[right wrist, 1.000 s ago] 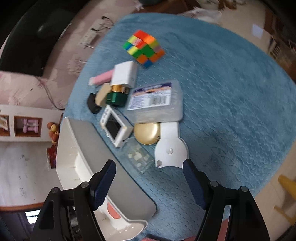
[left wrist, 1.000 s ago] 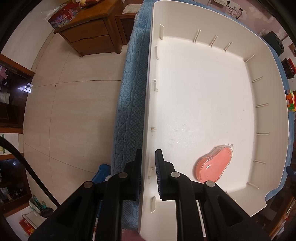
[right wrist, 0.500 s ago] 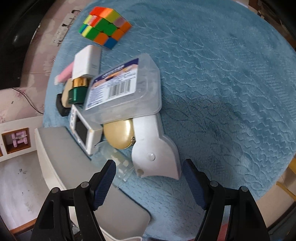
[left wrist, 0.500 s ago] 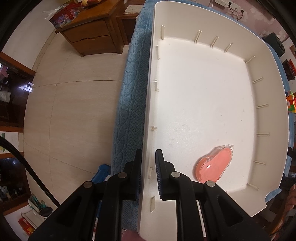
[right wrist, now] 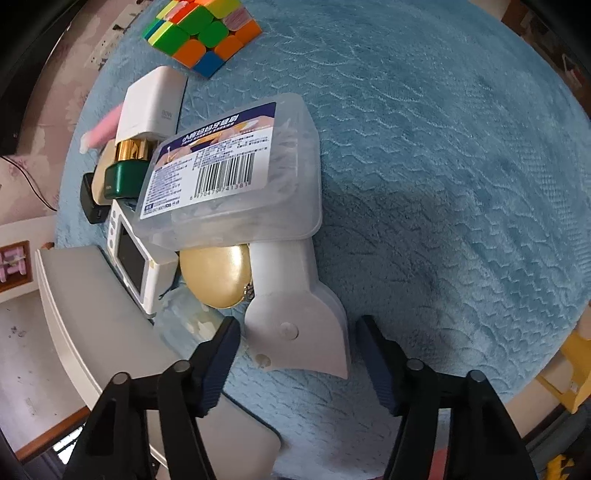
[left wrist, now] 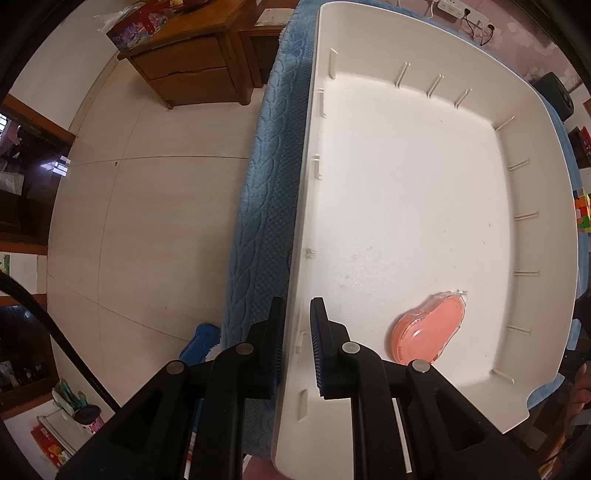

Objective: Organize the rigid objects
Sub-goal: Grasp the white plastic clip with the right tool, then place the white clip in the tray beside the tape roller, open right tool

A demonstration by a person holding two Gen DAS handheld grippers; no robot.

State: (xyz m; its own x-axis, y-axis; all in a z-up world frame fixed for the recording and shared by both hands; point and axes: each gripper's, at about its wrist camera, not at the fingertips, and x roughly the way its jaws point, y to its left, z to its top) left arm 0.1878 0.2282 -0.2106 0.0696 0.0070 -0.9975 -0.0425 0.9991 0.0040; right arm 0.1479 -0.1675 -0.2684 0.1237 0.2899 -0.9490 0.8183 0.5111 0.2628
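A white tray lies on a blue textured mat, and a pink oval case rests inside it near the front. My left gripper points straight down, shut on the tray's left wall. In the right wrist view, a pile on the mat holds a white fan-shaped plastic piece, a gold oval case, a clear labelled box and a small white device with a screen. My right gripper hangs over the white piece's wide end; its jaws are closing, with small gaps on both sides.
Behind the pile lie a colourful puzzle cube, a white charger block and a green and gold item. The tray's outer wall stands left of my right gripper. A small clear box lies beside it. Left of the mat are bare floor and a wooden cabinet.
My right gripper has sunk toward the pile and its jaws have narrowed around the white fan-shaped piece. The left gripper and tray have not moved.
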